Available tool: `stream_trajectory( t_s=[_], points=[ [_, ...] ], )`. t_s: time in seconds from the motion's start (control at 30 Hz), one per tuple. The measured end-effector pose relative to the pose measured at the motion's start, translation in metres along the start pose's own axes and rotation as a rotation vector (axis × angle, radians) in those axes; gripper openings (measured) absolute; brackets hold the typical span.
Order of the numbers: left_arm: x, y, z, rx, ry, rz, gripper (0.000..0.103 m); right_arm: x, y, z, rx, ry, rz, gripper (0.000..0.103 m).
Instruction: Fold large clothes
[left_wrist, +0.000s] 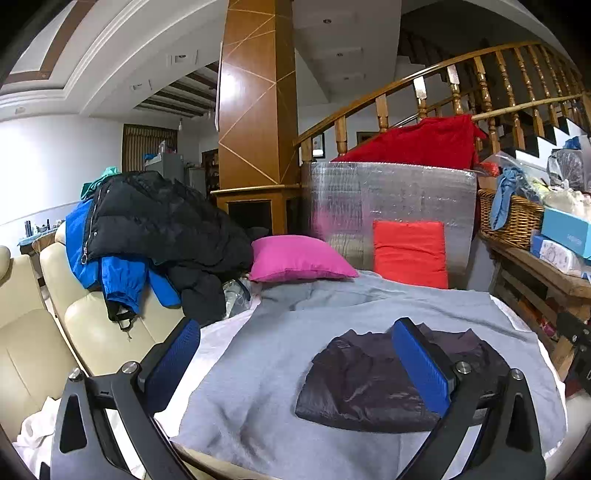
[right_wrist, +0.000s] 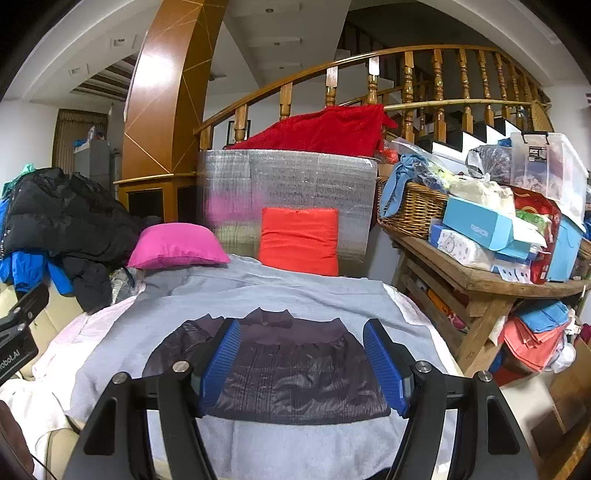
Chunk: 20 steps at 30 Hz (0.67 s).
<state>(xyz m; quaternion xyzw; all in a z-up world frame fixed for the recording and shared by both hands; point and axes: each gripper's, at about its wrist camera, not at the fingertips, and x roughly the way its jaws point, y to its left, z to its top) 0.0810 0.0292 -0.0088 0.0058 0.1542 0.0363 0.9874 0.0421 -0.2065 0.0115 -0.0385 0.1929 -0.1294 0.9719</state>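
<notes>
Both sets of jaws wide apart and empty: left gripper (left_wrist: 299, 360), right gripper (right_wrist: 303, 360), hovering short of the dark quilted jacket (right_wrist: 284, 373). Lying folded on the grey blanket (right_wrist: 258, 291), collar away. Probably light, soft, slippery; best pinched at a hem corner.

This is a lived-in home, an open living room beside a staircase. A wooden banister (right_wrist: 406, 62) with turned spindles curves up behind, next to a wood-panelled column (left_wrist: 255, 110) and a recessed, moulded ceiling. A cream leather sofa (left_wrist: 33, 332) is heaped with winter jackets (left_wrist: 159, 221). Pink (right_wrist: 173, 245) and orange (right_wrist: 299, 242) cushions lean at the back. A rough wooden side table (right_wrist: 480, 284) carries a wicker basket (right_wrist: 413, 210), boxes and bags; a fridge (left_wrist: 170, 166) stands far off.
</notes>
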Motion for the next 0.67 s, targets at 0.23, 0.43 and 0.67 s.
stream_trajectory(
  t_s=[0.23, 0.43, 0.67],
  points=[
    [0.04, -0.002, -0.001, -0.013, 0.058, 0.032, 0.103, 0.044, 0.012, 0.009, -0.024, 0.033, 0.022, 0.073],
    [0.065, -0.011, -0.003, 0.0, 0.092, 0.046, 0.103, 0.079, 0.019, 0.01, -0.035, 0.068, 0.052, 0.073],
    [0.091, -0.02, -0.001, -0.007, 0.094, 0.009, 0.103, 0.117, 0.011, 0.016, -0.02, 0.087, 0.077, 0.073]
  ],
)
